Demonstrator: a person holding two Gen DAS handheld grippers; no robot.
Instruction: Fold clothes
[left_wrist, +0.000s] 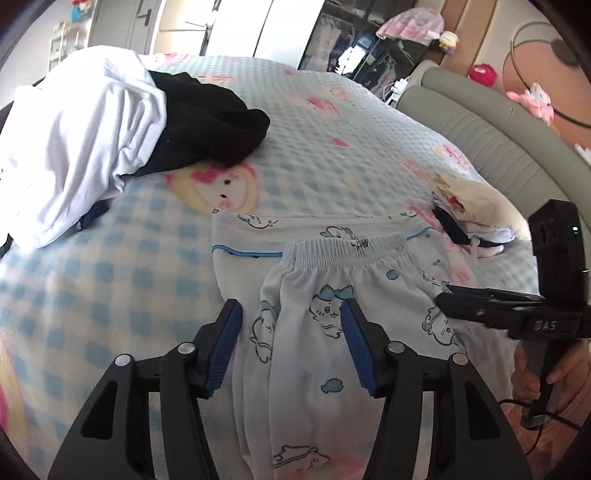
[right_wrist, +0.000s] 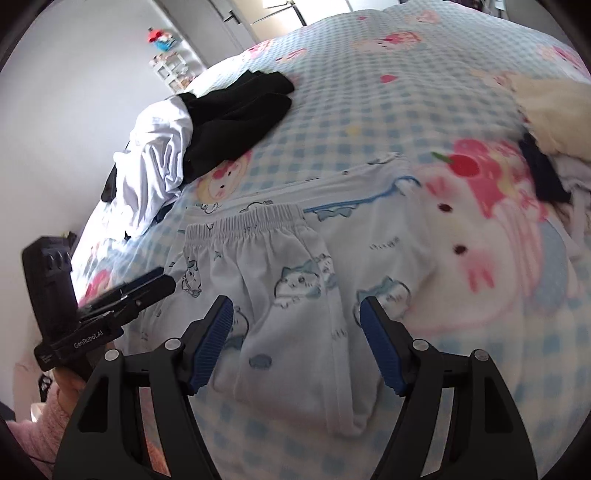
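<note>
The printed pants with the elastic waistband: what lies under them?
Under the printed pants lies a matching top with blue piping, itself on the checked blanket. How far the top extends beneath the pants is covered.

Before me the bed (left_wrist: 332, 122), in a blue-checked cartoon blanket, carries the printed pyjamas (left_wrist: 314, 332) near me, white shirt (left_wrist: 74, 147) and black garment (left_wrist: 214, 125) far left, folded pile (left_wrist: 476, 214) right.

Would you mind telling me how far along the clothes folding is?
Looks done: small folded stack by the headboard. In hand: printed pants lie on a matching top; left gripper and right gripper are open, holding nothing. Left: white garment and black garment, heaped.
</note>
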